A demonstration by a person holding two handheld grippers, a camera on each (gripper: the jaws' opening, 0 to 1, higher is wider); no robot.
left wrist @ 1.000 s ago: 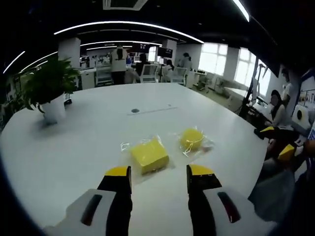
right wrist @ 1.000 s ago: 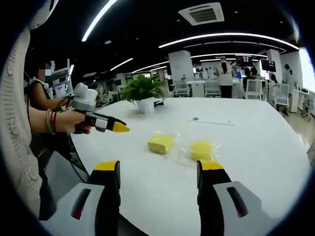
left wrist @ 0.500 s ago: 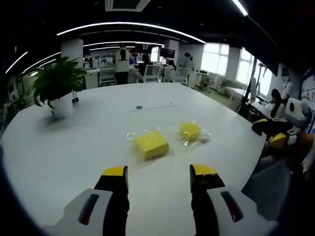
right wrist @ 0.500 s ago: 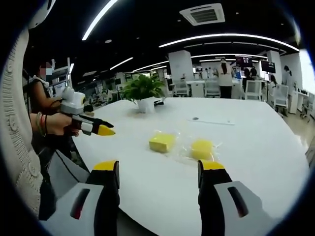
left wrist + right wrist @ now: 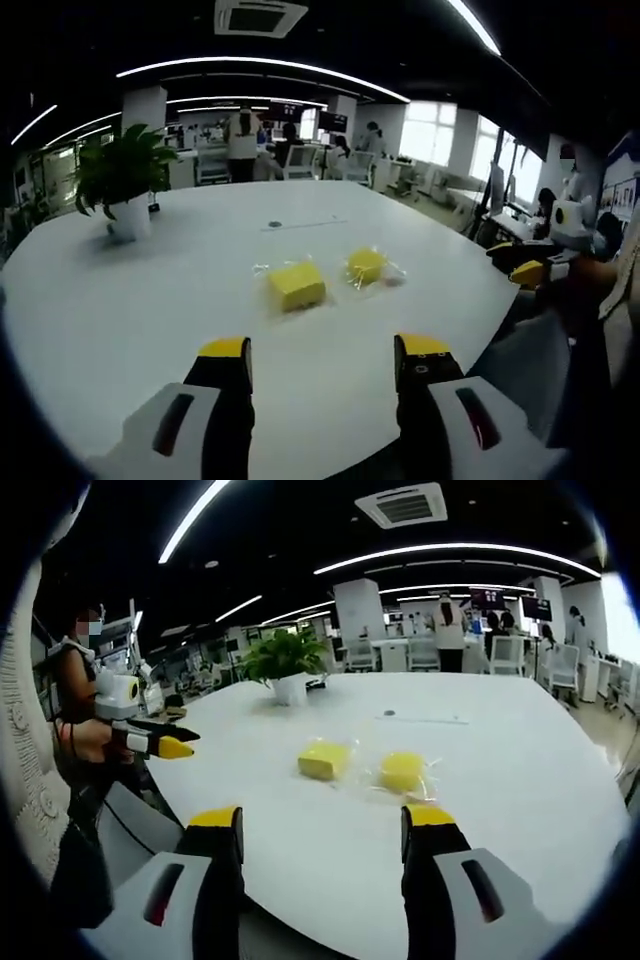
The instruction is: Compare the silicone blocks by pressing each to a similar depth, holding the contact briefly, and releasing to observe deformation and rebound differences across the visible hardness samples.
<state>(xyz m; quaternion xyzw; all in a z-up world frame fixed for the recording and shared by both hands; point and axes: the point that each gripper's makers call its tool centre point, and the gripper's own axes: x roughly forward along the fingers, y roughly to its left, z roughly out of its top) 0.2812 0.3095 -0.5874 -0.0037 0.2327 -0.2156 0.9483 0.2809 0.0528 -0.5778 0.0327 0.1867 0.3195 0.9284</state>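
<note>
White tabletop (image 5: 150, 300) spreads wide and round, and its near edge curves just ahead of both grippers, with plenty of bare surface on every side of the samples. Taking the potted plant (image 5: 122, 180) as the marker: it stands near the table's far rim, and the two silicone pieces sit well apart from it, towards the middle of the table.

Left gripper (image 5: 322, 352), hovering off the near edge, jaws spread wide, nothing between them, touching nothing. In the right gripper view, the right gripper (image 5: 320, 818) is just the same, jaws wide apart, empty, clear of the table. That view catches the left gripper off to the side, held in a hand (image 5: 92, 742) beyond the table edge, on the plant's side of the table.

Count them up: two yellow samples, each in its own clear wrapper. The square yellow block (image 5: 295, 285) lies nearer the plant; the round yellow block (image 5: 366, 266) sits just beside it, farther from the plant, and the wrappers look close to touching. One plant, one small dark disc (image 5: 274, 224) in the tabletop between plant and blocks.
</note>
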